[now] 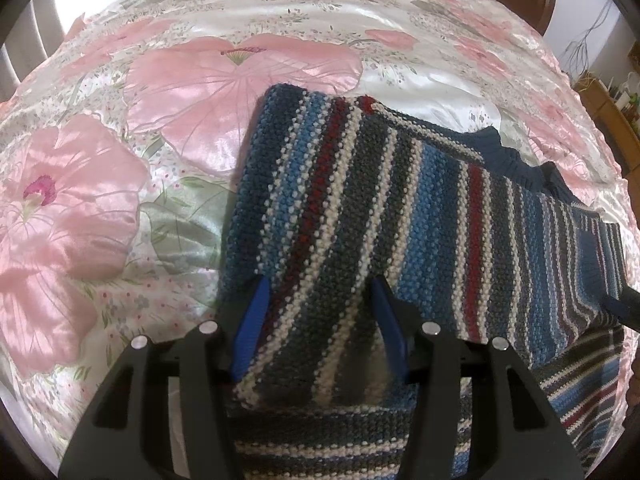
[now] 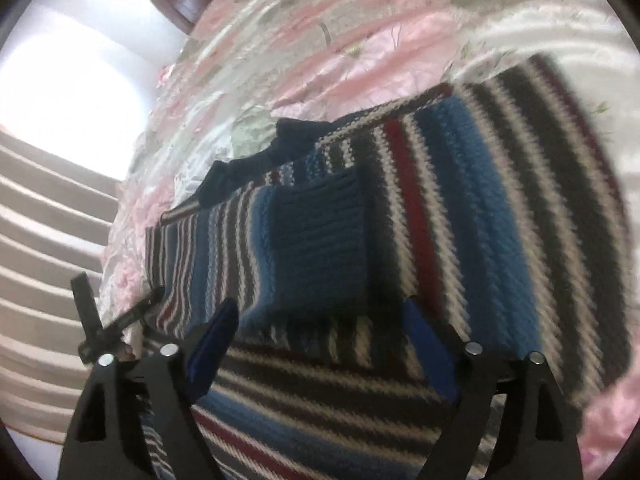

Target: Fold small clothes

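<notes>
Left wrist: gripper astride sweater.

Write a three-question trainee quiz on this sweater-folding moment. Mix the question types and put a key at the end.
1. True or false: the striped sweater lies on a flowered satin bedspread.
2. Multiple choice: what sits between the fingers of the left claw? A) bare bedspread B) a layer of striped knit C) a coat hanger
3. Short answer: what colour is the ribbed collar of the sweater?

Key
1. True.
2. B. The knit runs between the blue finger pads, which stand apart at either side of it.
3. Dark navy blue.
</notes>
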Action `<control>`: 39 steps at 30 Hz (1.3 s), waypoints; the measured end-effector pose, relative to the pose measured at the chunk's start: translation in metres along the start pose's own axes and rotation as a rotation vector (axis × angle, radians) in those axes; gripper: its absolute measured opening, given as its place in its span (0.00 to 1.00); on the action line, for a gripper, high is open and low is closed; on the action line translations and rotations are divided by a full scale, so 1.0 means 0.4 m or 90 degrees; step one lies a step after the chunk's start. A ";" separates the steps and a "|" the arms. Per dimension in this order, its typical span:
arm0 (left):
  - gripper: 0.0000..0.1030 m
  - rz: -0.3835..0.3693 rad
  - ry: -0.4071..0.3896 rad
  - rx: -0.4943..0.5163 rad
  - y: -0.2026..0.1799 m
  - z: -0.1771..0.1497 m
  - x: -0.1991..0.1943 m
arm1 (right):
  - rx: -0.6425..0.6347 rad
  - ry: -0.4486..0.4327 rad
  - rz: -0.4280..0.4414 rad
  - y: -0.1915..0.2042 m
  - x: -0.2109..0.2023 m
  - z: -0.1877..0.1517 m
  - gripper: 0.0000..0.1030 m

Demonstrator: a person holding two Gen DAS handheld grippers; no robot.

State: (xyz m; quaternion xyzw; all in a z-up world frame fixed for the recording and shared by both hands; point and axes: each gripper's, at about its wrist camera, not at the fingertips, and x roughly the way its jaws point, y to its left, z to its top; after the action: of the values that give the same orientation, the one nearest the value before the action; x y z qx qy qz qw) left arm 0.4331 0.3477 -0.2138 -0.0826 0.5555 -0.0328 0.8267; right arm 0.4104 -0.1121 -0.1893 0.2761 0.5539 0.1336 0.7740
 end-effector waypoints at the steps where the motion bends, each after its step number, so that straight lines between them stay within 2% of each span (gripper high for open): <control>1: 0.51 0.000 0.000 0.000 0.000 0.000 0.000 | 0.001 0.003 0.004 0.002 0.012 0.006 0.68; 2: 0.51 -0.001 0.000 0.000 0.000 -0.001 0.000 | -0.004 0.006 -0.003 0.008 0.025 0.009 0.56; 4: 0.51 -0.002 0.000 0.000 0.000 -0.001 0.000 | -0.023 0.004 -0.047 0.027 0.046 0.023 0.39; 5: 0.52 -0.004 0.000 0.001 0.001 0.000 0.000 | -0.032 -0.001 -0.047 0.034 0.046 0.026 0.30; 8: 0.53 -0.012 -0.002 0.000 0.005 -0.001 0.000 | -0.079 -0.044 -0.040 0.070 0.007 0.034 0.26; 10: 0.53 -0.013 -0.007 0.001 0.005 -0.003 0.000 | -0.103 -0.063 -0.064 0.082 -0.006 0.028 0.26; 13: 0.54 -0.007 -0.012 0.004 0.002 -0.013 -0.001 | -0.107 -0.032 -0.129 0.057 0.037 0.019 0.24; 14: 0.54 -0.003 -0.012 0.005 -0.001 -0.013 0.001 | -0.103 -0.019 -0.140 0.044 0.054 0.016 0.24; 17: 0.54 0.004 -0.004 0.005 -0.004 -0.009 0.002 | -0.086 -0.020 -0.126 0.028 0.052 0.012 0.25; 20: 0.55 0.012 0.011 0.008 -0.011 0.000 -0.010 | -0.082 -0.027 -0.127 0.039 0.014 0.000 0.32; 23: 0.69 -0.018 0.021 -0.019 -0.006 -0.013 -0.068 | -0.099 -0.041 -0.125 0.050 -0.060 -0.040 0.45; 25: 0.71 -0.033 0.023 -0.027 -0.004 -0.045 -0.112 | -0.108 -0.044 -0.118 0.055 -0.113 -0.084 0.46; 26: 0.74 -0.035 0.023 -0.016 -0.009 -0.071 -0.140 | -0.117 -0.043 -0.120 0.057 -0.141 -0.112 0.47; 29: 0.75 -0.024 0.040 0.029 -0.026 -0.164 -0.201 | -0.134 -0.032 -0.125 0.051 -0.206 -0.210 0.52; 34: 0.76 0.027 0.067 0.089 -0.017 -0.365 -0.288 | -0.131 -0.004 -0.143 0.016 -0.287 -0.387 0.57; 39: 0.78 0.048 0.079 0.100 0.010 -0.505 -0.344 | -0.133 -0.003 -0.184 0.001 -0.341 -0.534 0.58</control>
State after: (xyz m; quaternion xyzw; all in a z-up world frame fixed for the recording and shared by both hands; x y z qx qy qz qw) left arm 0.1940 0.3515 -0.1633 0.0056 0.6038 -0.0504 0.7955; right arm 0.1636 -0.1218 -0.1322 0.1122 0.5691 0.0771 0.8109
